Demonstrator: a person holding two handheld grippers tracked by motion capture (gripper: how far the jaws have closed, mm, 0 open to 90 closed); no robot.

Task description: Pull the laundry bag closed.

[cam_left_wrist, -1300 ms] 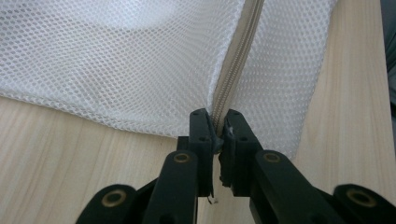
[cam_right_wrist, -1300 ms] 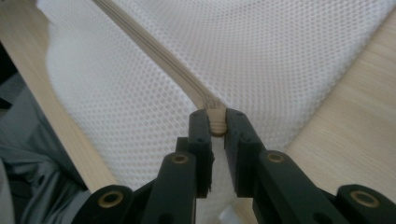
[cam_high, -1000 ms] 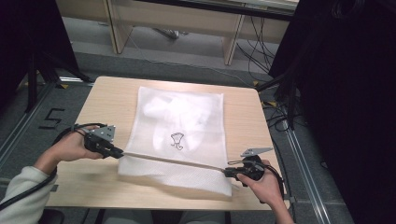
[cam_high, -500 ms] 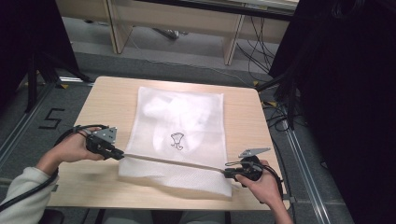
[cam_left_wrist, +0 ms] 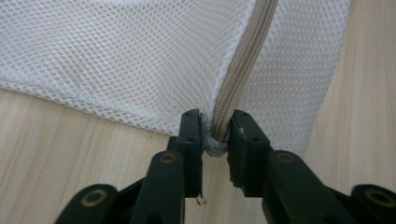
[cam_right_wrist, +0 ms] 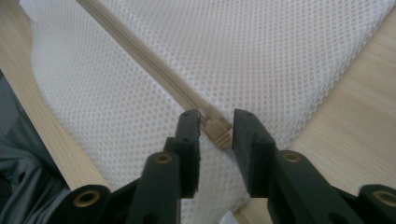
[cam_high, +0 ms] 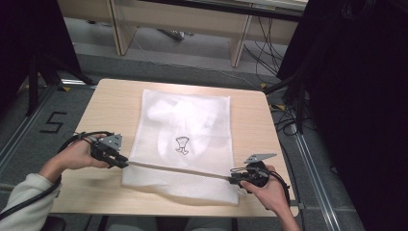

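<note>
Bag: we see a white mesh bag [cam_high: 185, 139] lying flat in the middle of the bench [cam_high: 96, 115], its near edge toward the bottom of the high view, with a small dark drawing [cam_high: 182, 145] near its centre.
Zipper: a beige zipper [cam_high: 178, 168] runs in a taut line across the lower part of the bag, from lower left to lower right of the high view.
Left hand-held gripper: we find the left hand-held gripper [cam_left_wrist: 215, 135] at the bag's left edge, clamped on the end of the zipper, a grey scrap of fabric pinched between its jaws.
Right hand-held gripper: the right hand-held gripper [cam_right_wrist: 215, 128] sits at the bag's lower right corner; its jaws stand slightly apart on either side of the beige zipper slider [cam_right_wrist: 217, 133], and we cannot tell whether they touch it.
Hands: the left hand [cam_high: 77, 154] holds its tool at the lower left of the high view, the right hand [cam_high: 269, 192] at the lower right.
</note>
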